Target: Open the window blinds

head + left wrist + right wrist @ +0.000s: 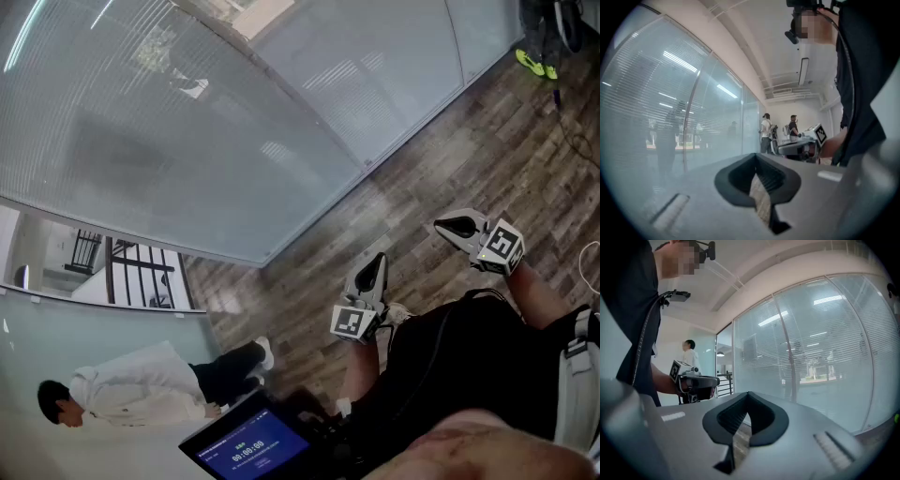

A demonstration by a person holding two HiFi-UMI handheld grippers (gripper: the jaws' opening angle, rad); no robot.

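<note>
Holding both grippers level above wood floor, short of glass wall. Left gripper: my jaws together, nothing between. Right gripper: my jaws together, likewise empty. Blinds: lowered behind glass, filling upper left of head view, well apart from both my tools. Wall's bottom edge runs diagonally ahead of jaw tips, with bare floor strip between. Person in white: lower left, well apart. Screen: bottom edge, near my body.
</note>
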